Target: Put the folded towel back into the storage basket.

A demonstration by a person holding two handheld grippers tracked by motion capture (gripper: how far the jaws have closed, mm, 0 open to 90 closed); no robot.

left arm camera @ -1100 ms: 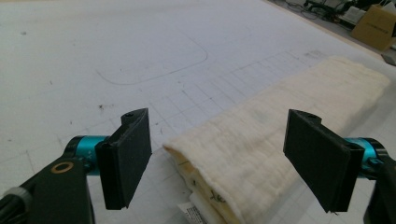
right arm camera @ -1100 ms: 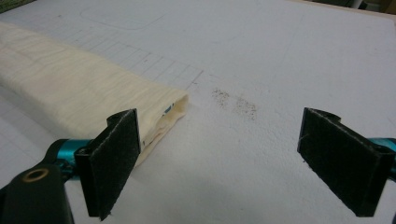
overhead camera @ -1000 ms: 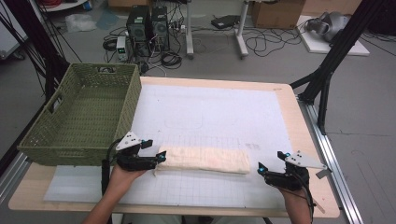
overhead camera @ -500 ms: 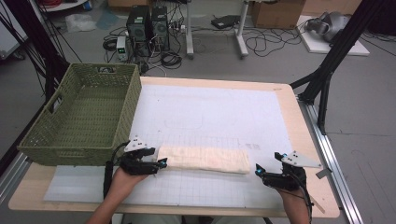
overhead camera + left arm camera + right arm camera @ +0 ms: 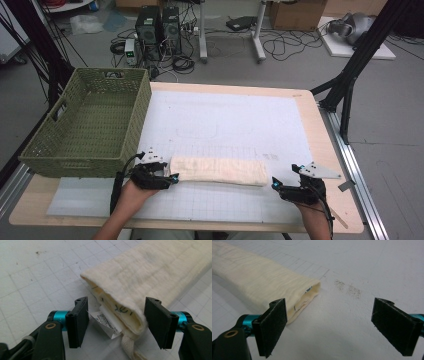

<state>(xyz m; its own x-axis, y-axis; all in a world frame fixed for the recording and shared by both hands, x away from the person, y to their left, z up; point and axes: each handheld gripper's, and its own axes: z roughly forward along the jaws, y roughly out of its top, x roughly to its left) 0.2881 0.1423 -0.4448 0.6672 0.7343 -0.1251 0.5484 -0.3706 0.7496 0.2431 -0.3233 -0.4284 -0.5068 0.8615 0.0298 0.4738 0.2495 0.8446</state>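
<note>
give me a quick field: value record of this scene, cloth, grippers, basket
cloth: cream folded cloth lying flat on the white grid mat, long side left to right
left gripper: left gripper open, jaws either side of the cloth's left end, not closed on it
right gripper: right gripper open, just off the cloth's right end
label: white tag sticking out at the left end
basket: green woven basket, at the table's left
</note>
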